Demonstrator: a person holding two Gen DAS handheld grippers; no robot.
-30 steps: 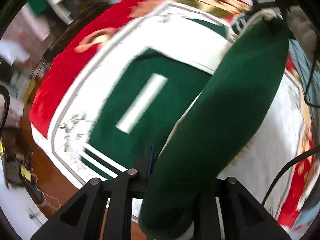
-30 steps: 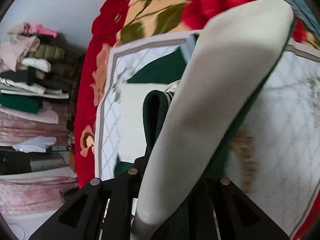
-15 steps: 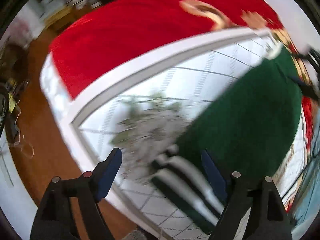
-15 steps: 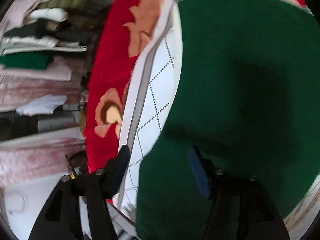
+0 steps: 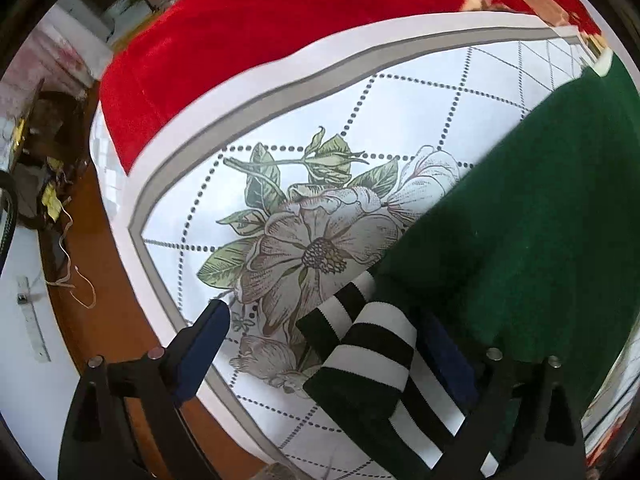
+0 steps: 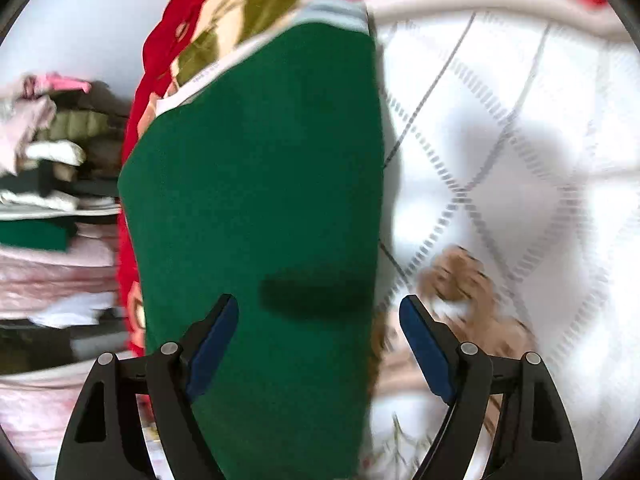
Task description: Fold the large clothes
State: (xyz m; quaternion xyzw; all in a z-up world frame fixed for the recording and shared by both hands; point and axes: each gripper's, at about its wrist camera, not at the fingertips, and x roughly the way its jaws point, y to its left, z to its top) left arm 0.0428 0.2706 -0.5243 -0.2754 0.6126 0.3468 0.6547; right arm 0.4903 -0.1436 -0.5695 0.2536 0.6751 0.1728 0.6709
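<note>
Left gripper (image 5: 324, 344): we record its jaws wide apart and opening. The striped cuff (image 5: 372, 356) of the sweater (image 5: 520, 248) lies between them; the pads do not press it. The right-hand pad is partly hidden behind the cuff.

Right gripper (image 6: 318, 340): jaws apart and opening. Green cloth of the sweater (image 6: 260, 200) lies under the gap, nearer the left-hand pad; neither pad touches it. This view is blurred, so we cannot make out fine detail.

Sweater: dark green knit, with black-and-white striped ribbing at the cuff. In the left view the cuff is doubled over itself, and the green body runs up to the right, where it is cut off by the picture's edge. In the right view it shows as a long green panel with a pale band at its far end; its near end passes out of sight below the gripper. It lies flat on the sheet (image 5: 400, 120).

Sheet: white, grey-bordered, dotted diamond lattice, a large printed flower (image 5: 316, 240) just beside the cuff. In the right view a brown print on it is smeared beyond reading.

Blanket (image 5: 260, 28): red, with floral pattern, beyond the sheet; its far side is cut off.

Floor (image 5: 80, 292): brown, left of the bed, with loose cords.

Clothes pile (image 6: 52, 184): folded, stacked at far left of the right view, blurred.
</note>
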